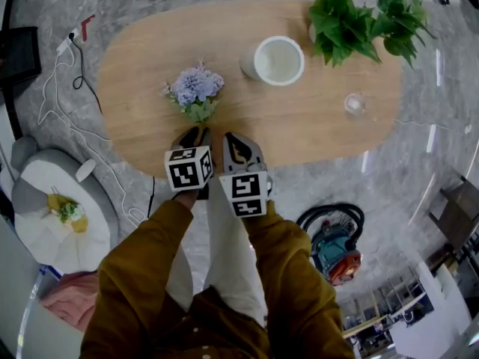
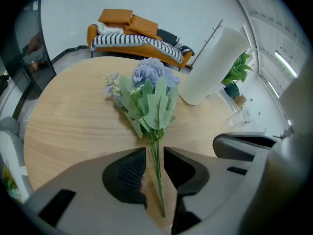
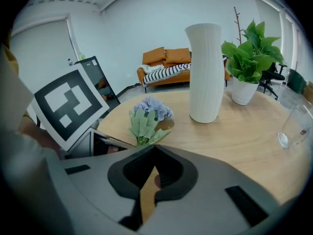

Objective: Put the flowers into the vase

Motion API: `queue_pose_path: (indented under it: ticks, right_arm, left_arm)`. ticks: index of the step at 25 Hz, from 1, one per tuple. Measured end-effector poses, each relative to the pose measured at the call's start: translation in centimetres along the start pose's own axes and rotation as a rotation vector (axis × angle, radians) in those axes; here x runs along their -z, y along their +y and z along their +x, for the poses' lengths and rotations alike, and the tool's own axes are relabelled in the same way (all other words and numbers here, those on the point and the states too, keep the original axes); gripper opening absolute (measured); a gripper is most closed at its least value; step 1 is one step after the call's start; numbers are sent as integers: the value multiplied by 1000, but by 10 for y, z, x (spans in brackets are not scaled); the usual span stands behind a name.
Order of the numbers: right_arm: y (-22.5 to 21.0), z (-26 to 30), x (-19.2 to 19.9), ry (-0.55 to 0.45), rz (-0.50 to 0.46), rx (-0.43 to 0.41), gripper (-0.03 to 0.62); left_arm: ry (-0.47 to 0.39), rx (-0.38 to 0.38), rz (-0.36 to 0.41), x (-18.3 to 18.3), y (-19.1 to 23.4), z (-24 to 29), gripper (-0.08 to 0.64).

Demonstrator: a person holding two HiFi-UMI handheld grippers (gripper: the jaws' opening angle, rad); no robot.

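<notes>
A bunch of lilac flowers (image 1: 196, 90) with green leaves lies flat on the oval wooden table (image 1: 142, 66), stems towards me. The tall white ribbed vase (image 1: 278, 60) stands upright to the right of the bunch, empty as far as I can see. My left gripper (image 1: 196, 133) is at the near table edge, angled down. In the left gripper view the thin stems (image 2: 156, 165) run through the gap of the left gripper (image 2: 154, 152), and the pads stand clear of them. Beside it, my right gripper (image 1: 233, 140) has its tips together (image 3: 154, 147), holding nothing. The flowers (image 3: 148, 115) and vase (image 3: 205, 72) lie ahead of it.
A potted green plant (image 1: 359, 21) stands at the table's far right, and a clear glass (image 1: 355, 105) sits near the right front edge. On the floor are a vacuum cleaner (image 1: 335, 249), cables (image 1: 71, 88) and a grey chair (image 1: 52, 208).
</notes>
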State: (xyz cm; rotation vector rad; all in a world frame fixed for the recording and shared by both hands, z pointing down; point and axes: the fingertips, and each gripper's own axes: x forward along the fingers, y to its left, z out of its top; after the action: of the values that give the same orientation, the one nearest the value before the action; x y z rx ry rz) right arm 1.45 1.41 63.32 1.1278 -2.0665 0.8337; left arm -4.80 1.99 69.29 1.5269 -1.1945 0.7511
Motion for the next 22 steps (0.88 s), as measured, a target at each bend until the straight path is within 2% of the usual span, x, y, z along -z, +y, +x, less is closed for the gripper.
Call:
queue_pose_path:
  ticks: [18,22]
  right_arm:
    - [-8,-2,-1,-10,15,-6,3]
    - [-9,-4,0,-7,17,-3,4]
  left_arm:
    - [31,-61,-61,-5,5,21,101]
    - [41,-72,-59,-4,8,19,71]
